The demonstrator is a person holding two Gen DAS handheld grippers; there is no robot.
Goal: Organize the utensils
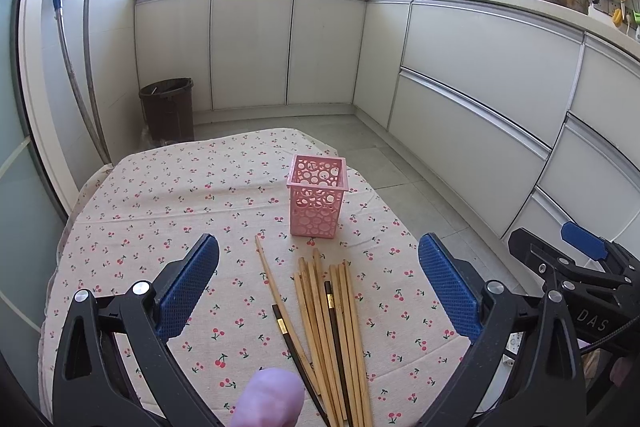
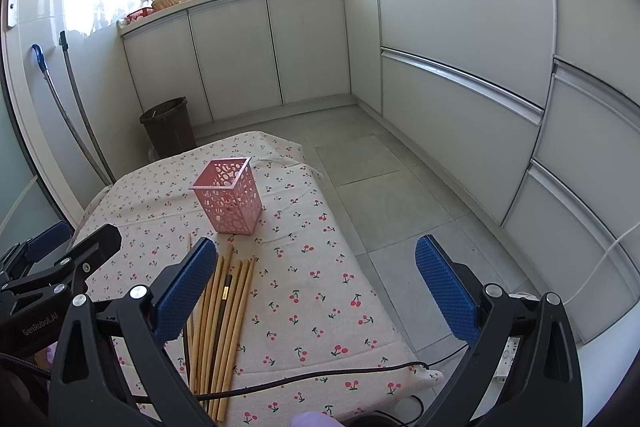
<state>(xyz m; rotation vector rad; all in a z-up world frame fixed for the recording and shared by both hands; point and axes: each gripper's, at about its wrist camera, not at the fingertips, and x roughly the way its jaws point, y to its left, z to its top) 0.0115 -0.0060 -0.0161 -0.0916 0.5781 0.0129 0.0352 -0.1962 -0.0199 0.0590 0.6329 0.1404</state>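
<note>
At the far left we see two long handles [image 1: 76, 67] leaning against the wall, and next to them a dark brown bin [image 1: 168, 109] on the floor beyond the bench [image 1: 140, 211], which carries a cherry-print cloth. Our left gripper [image 1: 319, 263] hangs over the near part of the bench with its blue pads spread wide and nothing between them. Under it lie the chopsticks [image 1: 332, 327], loose and flat on the cloth in a rough bundle, tips pointing toward the pink holder [image 1: 317, 195]. We count about eight pale wooden ones and two dark ones with gold bands; one pale stick and one dark one lie slightly apart on the left of the bundle. A purple-gloved fingertip [image 1: 268, 397] shows at the bottom edge.

One pink perforated holder stands upright just beyond the chopsticks, and we see nothing in it. Nothing lies between it and the sticks.

Our right gripper [image 2: 316, 265] is likewise wide open and empty, out over the bench's right edge, its left pad covering part of the bundle in the right wrist view. A black cable [image 2: 320, 373] trails across the near corner of the cloth. Grey cabinets [image 1: 480, 67] run along the right.
</note>
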